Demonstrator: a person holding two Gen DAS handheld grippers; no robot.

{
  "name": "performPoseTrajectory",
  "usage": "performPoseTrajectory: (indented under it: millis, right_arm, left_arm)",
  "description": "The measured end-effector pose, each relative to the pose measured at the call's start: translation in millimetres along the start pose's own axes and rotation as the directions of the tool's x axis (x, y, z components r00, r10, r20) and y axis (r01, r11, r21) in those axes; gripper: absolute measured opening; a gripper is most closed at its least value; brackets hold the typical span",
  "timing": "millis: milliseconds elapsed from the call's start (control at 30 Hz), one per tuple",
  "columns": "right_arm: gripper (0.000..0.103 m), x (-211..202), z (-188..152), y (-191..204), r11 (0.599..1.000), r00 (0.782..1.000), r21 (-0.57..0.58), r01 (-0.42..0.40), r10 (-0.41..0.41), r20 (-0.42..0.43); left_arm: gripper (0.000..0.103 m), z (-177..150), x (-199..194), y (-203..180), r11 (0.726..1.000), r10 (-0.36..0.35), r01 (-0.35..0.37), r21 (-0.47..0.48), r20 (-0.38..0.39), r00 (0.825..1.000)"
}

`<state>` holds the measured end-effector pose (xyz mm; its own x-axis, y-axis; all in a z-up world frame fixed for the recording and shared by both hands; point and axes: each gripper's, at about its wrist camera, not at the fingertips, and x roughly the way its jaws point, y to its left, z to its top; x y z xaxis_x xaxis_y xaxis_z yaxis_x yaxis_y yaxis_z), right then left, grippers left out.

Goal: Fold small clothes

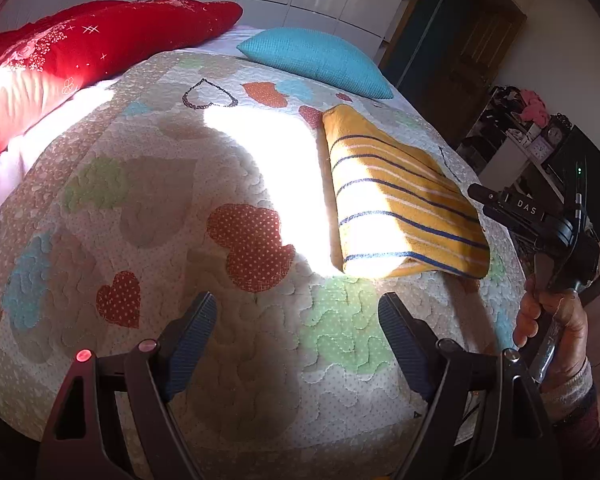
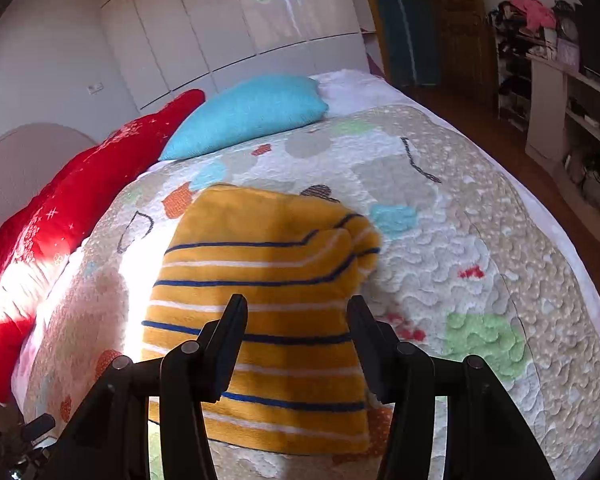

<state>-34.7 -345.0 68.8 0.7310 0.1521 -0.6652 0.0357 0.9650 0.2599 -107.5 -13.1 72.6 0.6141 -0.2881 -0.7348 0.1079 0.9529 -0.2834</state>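
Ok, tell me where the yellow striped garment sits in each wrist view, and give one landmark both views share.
Left wrist view: the yellow striped garment lies folded right of centre on the quilt, beyond the open left gripper.
Right wrist view: it fills the lower centre, just ahead of the open right gripper.
Shared landmark: the turquoise pillow behind it.

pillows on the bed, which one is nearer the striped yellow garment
The teal pillow, lying just beyond the striped yellow garment; the red pillow sits farther off, along the bed's edge.

Folded striped garment [image 2: 260, 304] on quilt [image 2: 480, 240]; right gripper [image 2: 296, 344] open above
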Motion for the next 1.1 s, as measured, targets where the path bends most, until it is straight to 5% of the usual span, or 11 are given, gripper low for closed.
performPoseTrajectory:
  millis: [100, 200, 333, 467, 533, 667, 967, 1100]
  right_arm:
    - [0.057, 31, 7, 10, 0.999, 0.997, -0.033, -0.008, 0.005, -0.081]
    - [0.068, 78, 8, 6, 0.997, 0.977, -0.061, 0.036, -0.048, -0.208]
    - [0.069, 57, 14, 31, 0.99, 0.985, -0.116, 0.081, -0.097, -0.144]
    - [0.07, 34, 11, 70, 0.978, 0.999, -0.208, 0.003, -0.012, -0.043]
    - [0.07, 40, 9, 85, 0.968, 0.998, -0.247, -0.039, 0.023, -0.064]
    - [0.079, 92, 0, 77, 0.981, 0.972, -0.191, -0.046, 0.001, -0.233]
    - [0.079, 29, -31, 41, 0.993, 0.99, -0.113, -0.035, 0.02, -0.138]
    - [0.079, -7, -55, 14, 1.0, 0.996, -0.011, 0.006, -0.007, -0.088]
  left_arm:
    - [0.084, 0, -9, -4, 0.997, 0.078, -0.079, 0.014, 0.066, 0.995]
    - [0.091, 1, -27, -3, 0.981, 0.184, -0.191, 0.028, 0.166, 0.969]
    - [0.097, 3, -53, -5, 0.953, 0.271, -0.299, 0.045, 0.313, 0.91]
    - [0.103, 5, -73, -14, 0.926, 0.331, -0.377, 0.021, 0.437, 0.836]
    - [0.103, 6, -80, -17, 0.924, 0.334, -0.383, 0.012, 0.465, 0.82]
    - [0.103, 7, -85, -14, 0.952, 0.261, -0.306, 0.022, 0.462, 0.847]
    - [0.103, 5, -82, -9, 0.98, 0.141, -0.187, 0.062, 0.44, 0.887]
    - [0.103, 3, -61, -20, 0.988, 0.045, -0.089, 0.124, 0.322, 0.946]
